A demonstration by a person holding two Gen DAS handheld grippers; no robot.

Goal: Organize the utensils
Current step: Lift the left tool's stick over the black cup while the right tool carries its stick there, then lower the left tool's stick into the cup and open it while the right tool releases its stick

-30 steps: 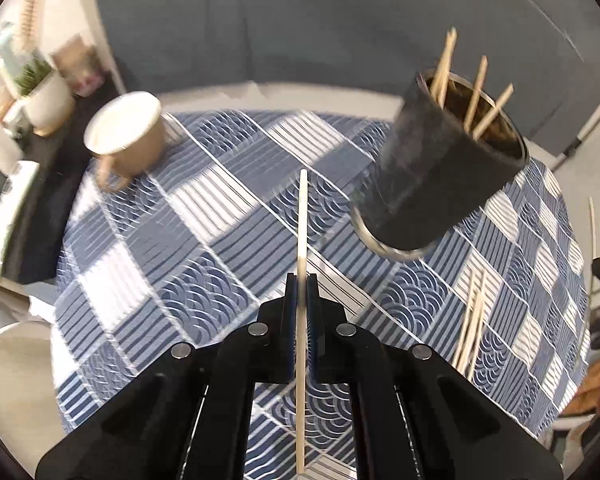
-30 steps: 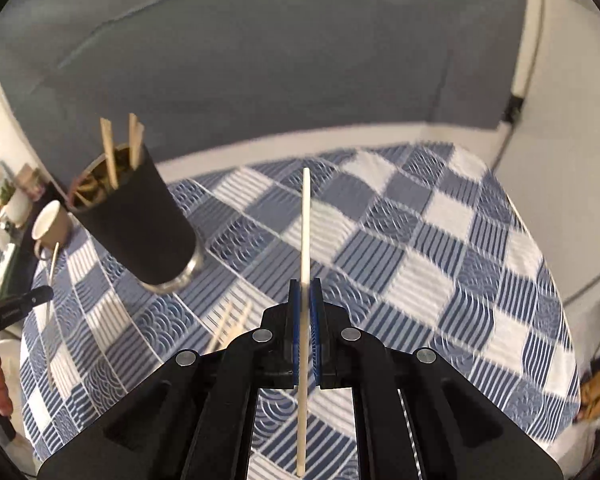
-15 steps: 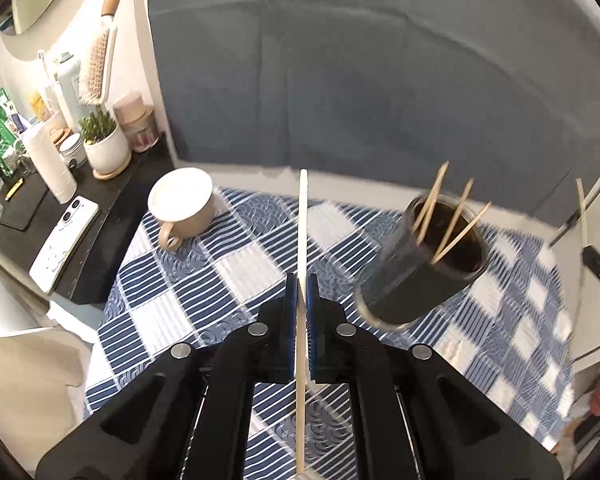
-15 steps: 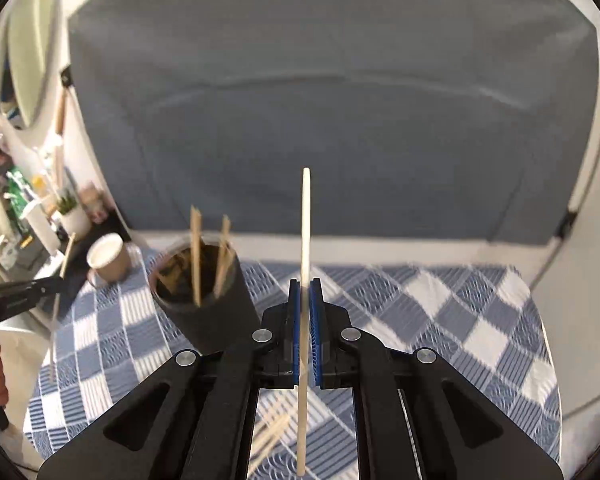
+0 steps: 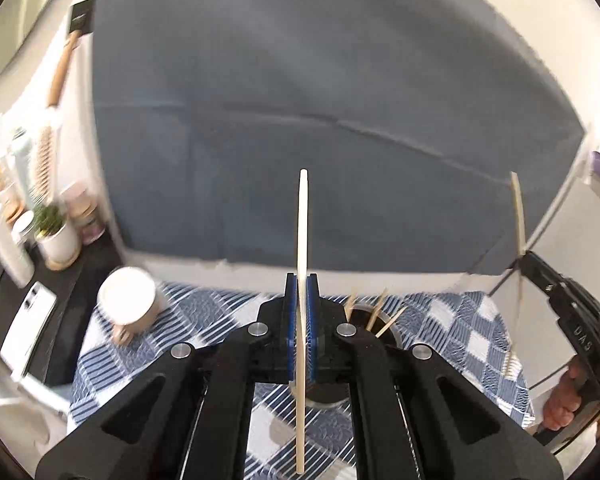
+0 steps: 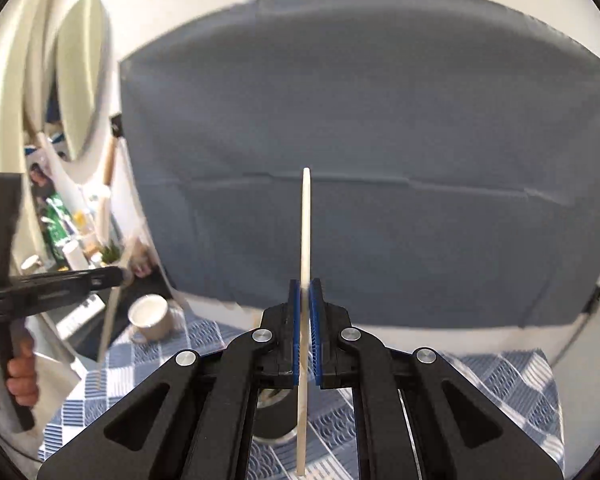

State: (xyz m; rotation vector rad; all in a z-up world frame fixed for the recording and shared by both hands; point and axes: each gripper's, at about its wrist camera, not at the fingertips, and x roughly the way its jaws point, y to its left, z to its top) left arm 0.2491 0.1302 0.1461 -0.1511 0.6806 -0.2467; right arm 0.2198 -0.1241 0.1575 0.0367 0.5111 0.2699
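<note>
My left gripper point(image 5: 302, 280) is shut on a pale wooden chopstick point(image 5: 303, 224) held upright, well above the table. My right gripper point(image 6: 305, 284) is shut on another chopstick point(image 6: 305, 224), also upright. The dark round holder point(image 5: 374, 320) with several chopsticks in it stands on the checked tablecloth, just right of and below my left fingers. In the right wrist view the holder point(image 6: 270, 420) is mostly hidden under my fingers. The right gripper shows at the right edge of the left wrist view point(image 5: 521, 254), the left gripper at the left of the right wrist view point(image 6: 120, 278).
A beige mug point(image 5: 128, 306) lies on the blue and white checked tablecloth point(image 5: 452, 320) at the left; it also shows in the right wrist view point(image 6: 150, 318). A dark side shelf point(image 5: 16, 292) holds a plant pot, bottles and a phone. A grey-blue sofa back point(image 5: 320, 140) rises behind.
Both grippers have tilted up and lifted with their chopsticks, so the views now face the sofa instead of the table. The holder has slid low, beneath the fingers.
</note>
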